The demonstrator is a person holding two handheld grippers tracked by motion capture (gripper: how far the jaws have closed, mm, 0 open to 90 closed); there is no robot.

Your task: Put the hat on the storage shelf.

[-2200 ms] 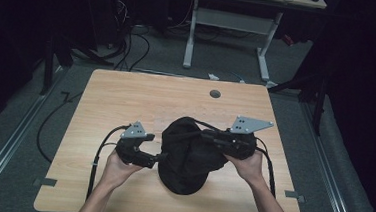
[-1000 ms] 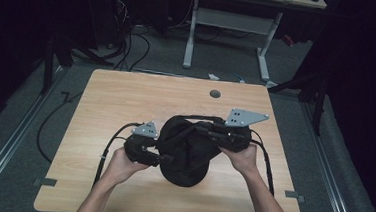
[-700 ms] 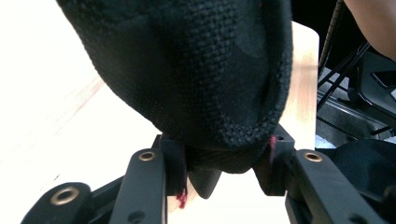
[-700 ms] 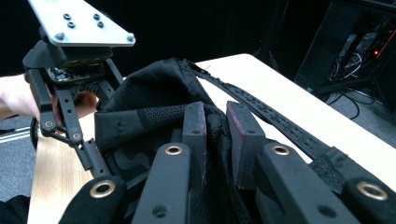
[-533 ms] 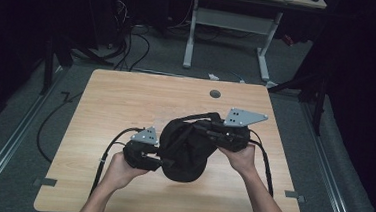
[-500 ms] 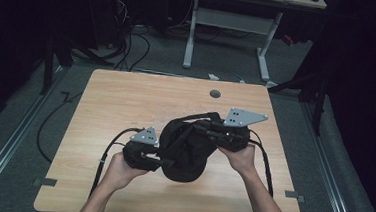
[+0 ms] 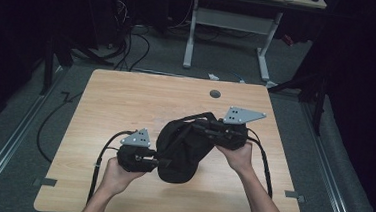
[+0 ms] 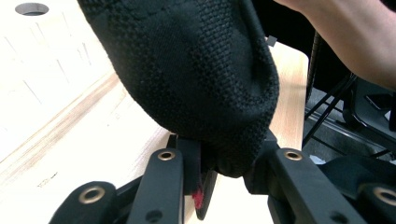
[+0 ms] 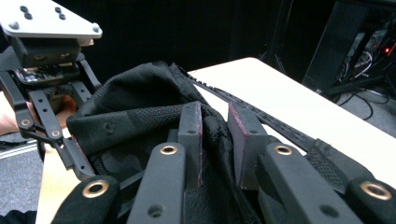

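A black fabric bag [image 7: 183, 146] hangs bunched between my two grippers over the front half of the wooden table [image 7: 126, 96]. My left gripper [image 7: 159, 160] pinches its lower left edge. In the left gripper view the knit cloth [image 8: 187, 70] dips between the jaws of that gripper [image 8: 224, 158], which have just been closing on it. My right gripper [image 7: 197, 129] holds the bag's upper right. Its pads [image 9: 191, 135] have just eased apart a little, with a fold of cloth [image 9: 140, 102] still pressed between them. A dark strap [image 9: 280, 128] trails from the bag.
A round cable hole [image 7: 215, 94] sits near the table's far edge. Behind the table stands a white desk frame [image 7: 232, 24], with cables [image 7: 130, 42] on the floor. Each gripper trails a black cable over the front edge.
The bag, earlier spread lower on the table, is now gathered and raised between the grippers. The left gripper has come in against its lower edge and closed on it.
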